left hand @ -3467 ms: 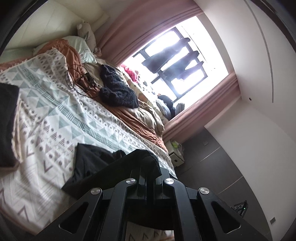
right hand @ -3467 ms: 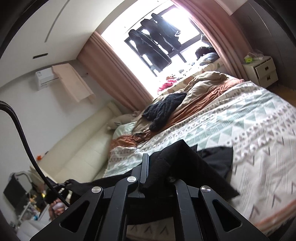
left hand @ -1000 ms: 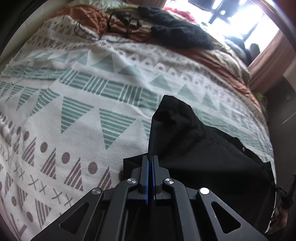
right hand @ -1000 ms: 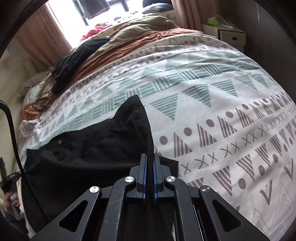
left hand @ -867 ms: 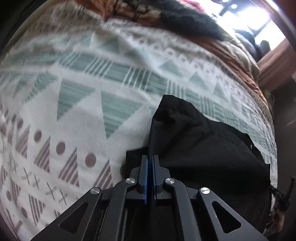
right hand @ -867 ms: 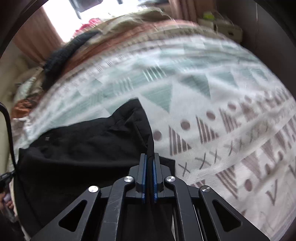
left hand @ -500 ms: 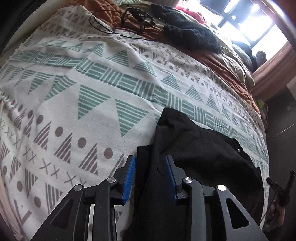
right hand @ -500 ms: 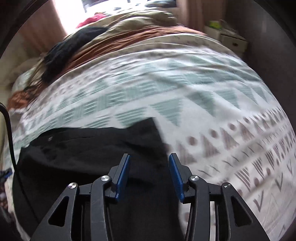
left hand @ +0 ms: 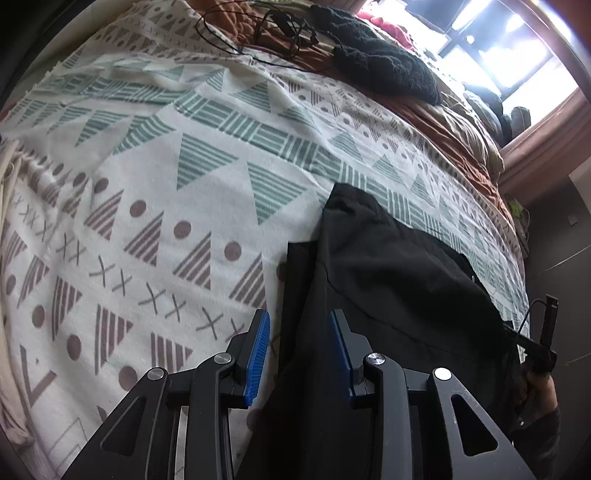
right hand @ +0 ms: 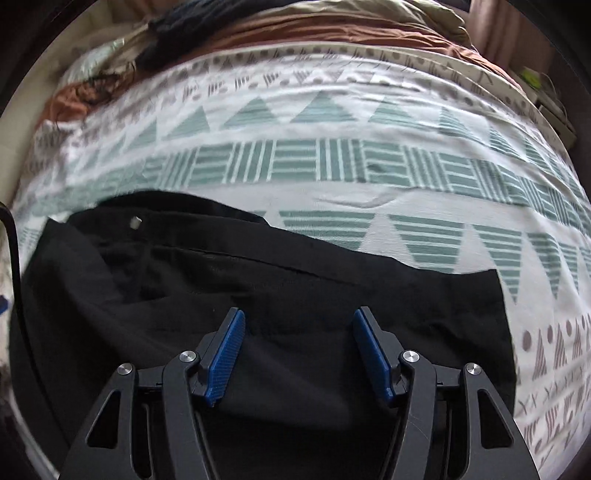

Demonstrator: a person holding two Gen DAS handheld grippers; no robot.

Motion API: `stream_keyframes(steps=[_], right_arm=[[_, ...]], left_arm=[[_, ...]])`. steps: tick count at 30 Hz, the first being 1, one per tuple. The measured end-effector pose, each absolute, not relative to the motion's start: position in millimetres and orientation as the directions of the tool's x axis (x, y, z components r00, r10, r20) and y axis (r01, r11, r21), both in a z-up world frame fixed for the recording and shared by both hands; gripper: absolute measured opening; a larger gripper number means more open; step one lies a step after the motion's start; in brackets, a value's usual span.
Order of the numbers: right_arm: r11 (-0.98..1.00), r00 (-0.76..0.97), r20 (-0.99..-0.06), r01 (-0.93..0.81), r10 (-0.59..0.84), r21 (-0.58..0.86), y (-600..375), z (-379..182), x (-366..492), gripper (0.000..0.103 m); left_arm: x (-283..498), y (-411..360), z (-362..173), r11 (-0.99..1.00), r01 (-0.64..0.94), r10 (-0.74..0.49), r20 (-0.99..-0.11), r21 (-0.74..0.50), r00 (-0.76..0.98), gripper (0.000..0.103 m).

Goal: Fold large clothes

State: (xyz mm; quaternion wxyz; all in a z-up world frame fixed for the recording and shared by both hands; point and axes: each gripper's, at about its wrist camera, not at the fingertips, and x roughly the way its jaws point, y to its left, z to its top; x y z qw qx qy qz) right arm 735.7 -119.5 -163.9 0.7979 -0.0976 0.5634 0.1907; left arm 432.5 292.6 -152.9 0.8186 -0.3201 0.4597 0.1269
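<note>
A large black garment (left hand: 388,266) lies folded on the patterned white, green and brown blanket (left hand: 147,184). In the left wrist view its left edge runs up between the fingers of my left gripper (left hand: 298,317), which is open. The blue pads stand clear of the cloth. In the right wrist view the black garment (right hand: 295,273) spreads wide across the blanket (right hand: 332,166), with a small pale button at its upper left. My right gripper (right hand: 299,314) hovers over it. Its jaws are opening, with only flat cloth beneath and nothing pinched.
A dark knitted garment (left hand: 380,70) and tangled black cables (left hand: 280,29) lie at the far side of the bed on a brown duvet (left hand: 454,125). A bright window (left hand: 498,55) is beyond. A person's hand (left hand: 535,387) shows at the right edge. A nightstand (right hand: 554,110) stands beside the bed.
Both grippers were shut on the garment's lifted corners; both have let go and opened, and the cloth has dropped flat. The right gripper has swung across over the garment.
</note>
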Motion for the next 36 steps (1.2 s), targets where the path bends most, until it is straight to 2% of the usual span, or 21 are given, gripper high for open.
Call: stream_keyframes(steps=[1, 2, 3, 12, 14, 16, 18, 20, 21, 22, 25, 36], right_arm=[[0.905, 0.296, -0.931, -0.419, 0.212, 0.073, -120.1, -164.2, 735.3, 0.025], [0.904, 0.299, -0.929, -0.420, 0.219, 0.078, -121.0, -163.8, 735.5, 0.008], [0.908, 0.304, -0.929, -0.414, 0.210, 0.069, -122.1, -162.6, 735.5, 0.001], [0.905, 0.434, -0.868, -0.422, 0.242, 0.041, -129.4, -112.9, 729.5, 0.000], [0.878, 0.442, -0.845, -0.475, 0.301, 0.064, -125.2, -100.9, 728.5, 0.000], [0.832, 0.385, -0.852, -0.546, 0.354, 0.098, -111.0, -99.8, 727.9, 0.001], [0.796, 0.329, -0.881, -0.599, 0.341, 0.085, -93.3, -107.0, 726.5, 0.001], [0.767, 0.325, -0.896, -0.641, 0.303, 0.026, -76.9, -115.5, 724.1, 0.029], [0.757, 0.332, -0.895, -0.654, 0.297, 0.009, -72.6, -117.7, 721.7, 0.054], [0.740, 0.340, -0.892, -0.673, 0.298, -0.010, -66.9, -120.7, 718.3, 0.059], [0.677, 0.288, -0.904, -0.736, 0.315, 0.001, -51.3, -132.1, 710.9, 0.059], [0.517, 0.262, -0.933, -0.850, 0.248, -0.101, -21.5, -157.7, 689.5, 0.059]], left_arm=[[431.2, 291.5, -154.9, 0.762, -0.502, -0.088, -0.834, -0.408, 0.544, 0.035], [429.9, 290.5, -157.0, 0.762, -0.502, -0.090, -0.835, -0.409, 0.542, 0.035], [429.0, 289.8, -158.7, 0.761, -0.503, -0.093, -0.836, -0.410, 0.541, 0.035], [422.3, 282.9, -167.7, 0.763, -0.499, -0.105, -0.839, -0.412, 0.534, 0.035], [421.6, 281.0, -170.8, 0.766, -0.496, -0.109, -0.842, -0.410, 0.528, 0.035], [420.8, 279.1, -174.4, 0.769, -0.494, -0.113, -0.846, -0.406, 0.520, 0.035], [419.5, 277.7, -178.9, 0.765, -0.497, -0.120, -0.849, -0.410, 0.515, 0.035], [418.3, 276.9, -182.8, 0.760, -0.499, -0.128, -0.849, -0.416, 0.513, 0.035], [417.7, 276.8, -183.9, 0.759, -0.499, -0.130, -0.848, -0.418, 0.513, 0.035], [416.8, 276.6, -185.4, 0.757, -0.500, -0.133, -0.848, -0.421, 0.513, 0.035], [416.5, 276.3, -187.6, 0.757, -0.500, -0.134, -0.849, -0.420, 0.512, 0.037], [411.5, 277.5, -191.4, 0.748, -0.495, -0.146, -0.838, -0.441, 0.526, 0.039]])
